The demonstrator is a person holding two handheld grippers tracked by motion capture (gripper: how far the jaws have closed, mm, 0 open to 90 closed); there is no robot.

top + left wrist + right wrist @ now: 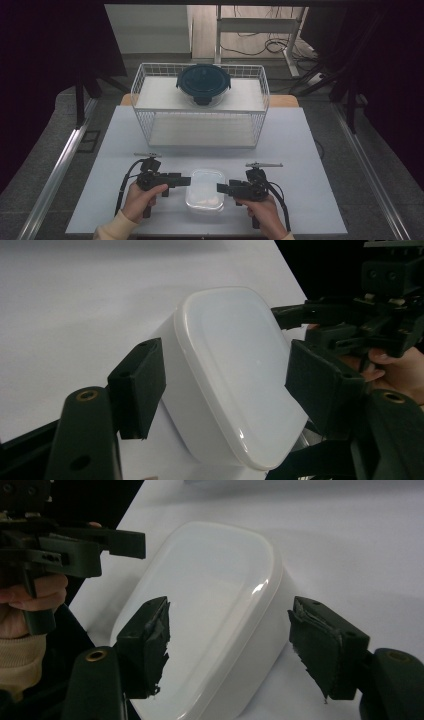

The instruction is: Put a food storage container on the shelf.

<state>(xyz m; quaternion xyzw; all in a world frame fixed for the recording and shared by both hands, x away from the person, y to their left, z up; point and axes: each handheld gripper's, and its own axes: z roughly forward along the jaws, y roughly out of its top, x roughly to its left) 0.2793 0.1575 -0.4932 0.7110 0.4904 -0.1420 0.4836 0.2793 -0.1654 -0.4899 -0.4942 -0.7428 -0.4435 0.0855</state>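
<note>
High view: the white lidded container (205, 190) sits on the table (300, 150) near its front edge, between the left gripper (186, 181) and right gripper (221, 188) (both pointing inward at it). Each gripper's jaws stand apart, straddling a container end, pads not pressing.

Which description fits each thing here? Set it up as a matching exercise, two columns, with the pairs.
Things:
1. white lidded container
2. dark round lidded container
3. wire basket
4. left gripper

Descriptions:
a. white mesh, at the table's far side
b. on top of the basket's upper shelf
c. on the table between both grippers
d. jaws either side of the white container's end, apart from it

Pairs: 1-c, 2-b, 3-a, 4-d
</note>
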